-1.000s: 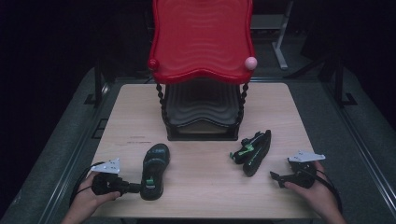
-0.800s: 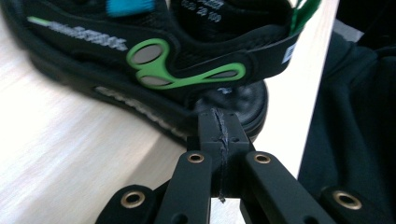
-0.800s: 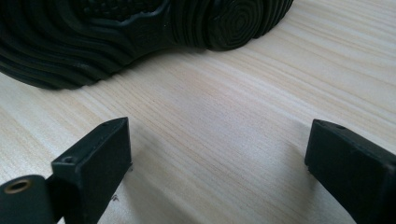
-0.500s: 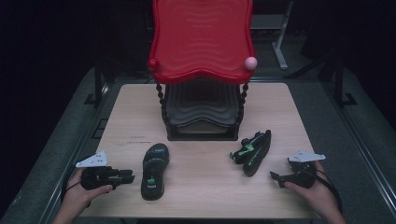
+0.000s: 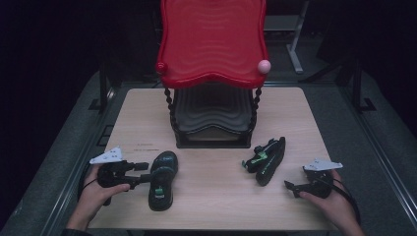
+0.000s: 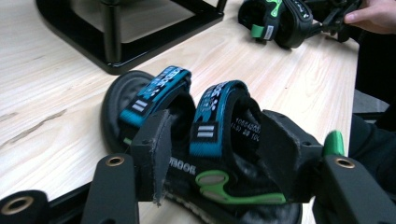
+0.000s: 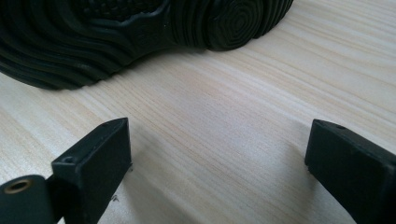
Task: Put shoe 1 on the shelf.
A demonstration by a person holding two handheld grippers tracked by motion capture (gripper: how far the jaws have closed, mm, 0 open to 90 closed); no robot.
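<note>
The left gripper (image 5: 142,172) draws back up beside the black, blue-strapped sandal (image 5: 162,179), its jaws just opening around a strap.

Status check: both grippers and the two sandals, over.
Left gripper jaws just opening, astride left sandal, pads clear of its strap. Right gripper open, short of right sandal, which lies on its side. Nothing between.

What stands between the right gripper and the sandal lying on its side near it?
Nothing visible does. In the right gripper view, bare wooden table lies between the open jaws of the right gripper and the ridged black sole of the sandal on its side. The high view shows the same clear gap.
</note>
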